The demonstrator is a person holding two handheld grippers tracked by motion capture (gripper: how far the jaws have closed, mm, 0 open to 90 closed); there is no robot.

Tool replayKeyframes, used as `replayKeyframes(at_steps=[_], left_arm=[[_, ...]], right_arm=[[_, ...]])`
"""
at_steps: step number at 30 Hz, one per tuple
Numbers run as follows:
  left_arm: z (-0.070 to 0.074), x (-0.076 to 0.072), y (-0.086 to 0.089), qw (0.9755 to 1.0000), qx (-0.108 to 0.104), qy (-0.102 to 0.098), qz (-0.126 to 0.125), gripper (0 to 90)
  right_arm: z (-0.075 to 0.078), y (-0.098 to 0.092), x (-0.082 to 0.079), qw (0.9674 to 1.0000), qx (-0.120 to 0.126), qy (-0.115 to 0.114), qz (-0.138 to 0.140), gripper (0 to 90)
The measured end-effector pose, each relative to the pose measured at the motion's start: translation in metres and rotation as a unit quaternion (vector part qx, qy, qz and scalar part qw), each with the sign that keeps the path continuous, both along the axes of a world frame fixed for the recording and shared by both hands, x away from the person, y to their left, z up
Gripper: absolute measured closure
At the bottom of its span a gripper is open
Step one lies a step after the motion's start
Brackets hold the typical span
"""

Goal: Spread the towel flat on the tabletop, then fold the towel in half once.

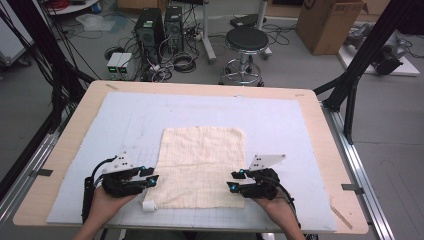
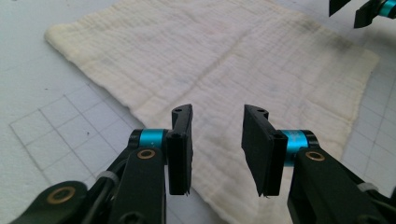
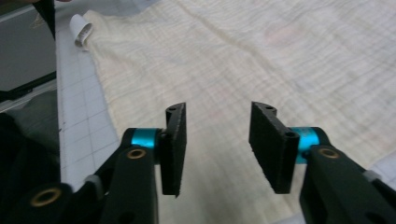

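Note:
A cream cloth [image 1: 202, 165] lies flat and spread out on the pale blue mat [image 1: 280, 120] in the middle of the table. My left gripper [image 1: 152, 176] hovers at the cloth's left edge near its front corner, pointing right, jaws apart with nothing between them. In the left gripper view the cloth [image 2: 224, 60] lies beneath the open left gripper [image 2: 215, 149]. My right gripper [image 1: 234, 181] stands at the cloth's right edge, pointing left, also open and empty. Its own view looks across the cloth [image 3: 261, 56] past the parted right gripper [image 3: 217, 149].
A small white tag [image 1: 148, 205] sticks out at the cloth's front left corner, also visible as the tag [image 3: 81, 29]. The wooden table [image 1: 320, 107] rims the mat. Behind it stand a stool [image 1: 246, 42], computer towers [image 1: 150, 27] and a cardboard box [image 1: 330, 22].

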State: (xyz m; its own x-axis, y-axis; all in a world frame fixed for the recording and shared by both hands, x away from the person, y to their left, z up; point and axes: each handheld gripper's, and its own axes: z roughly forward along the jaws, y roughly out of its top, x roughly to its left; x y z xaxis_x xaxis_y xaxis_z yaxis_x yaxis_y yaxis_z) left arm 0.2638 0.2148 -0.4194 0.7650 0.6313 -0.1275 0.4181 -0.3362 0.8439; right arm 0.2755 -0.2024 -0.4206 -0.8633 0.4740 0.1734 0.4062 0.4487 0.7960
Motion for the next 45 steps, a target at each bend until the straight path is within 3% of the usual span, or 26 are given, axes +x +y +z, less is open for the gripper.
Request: replayKeyframes(at_steps=[7, 9, 18, 32, 45], left_arm=[[0.005, 0.005, 0.000, 0.9996, -0.012, -0.020, 0.014, 54.3], [0.005, 0.007, 0.000, 0.9995, -0.017, -0.021, 0.017, 52.8], [0.008, 0.012, 0.001, 0.9987, -0.032, -0.022, 0.032, 42.8], [0.013, 0.020, -0.002, 0.9992, -0.013, -0.013, 0.036, 40.4], [0.025, 0.042, -0.009, 0.9989, -0.003, -0.016, 0.044, 40.4]], right_arm=[[0.002, -0.004, 0.011, 0.9998, 0.010, -0.015, -0.011, 46.5], [0.002, -0.004, 0.015, 0.9997, 0.018, -0.014, -0.014, 44.2], [0.002, -0.005, 0.025, 0.9992, 0.007, -0.018, -0.036, 37.5], [0.008, -0.003, 0.032, 0.9992, 0.002, -0.024, -0.030, 35.0], [0.018, -0.008, 0.047, 0.9981, 0.007, -0.031, -0.053, 34.2]])
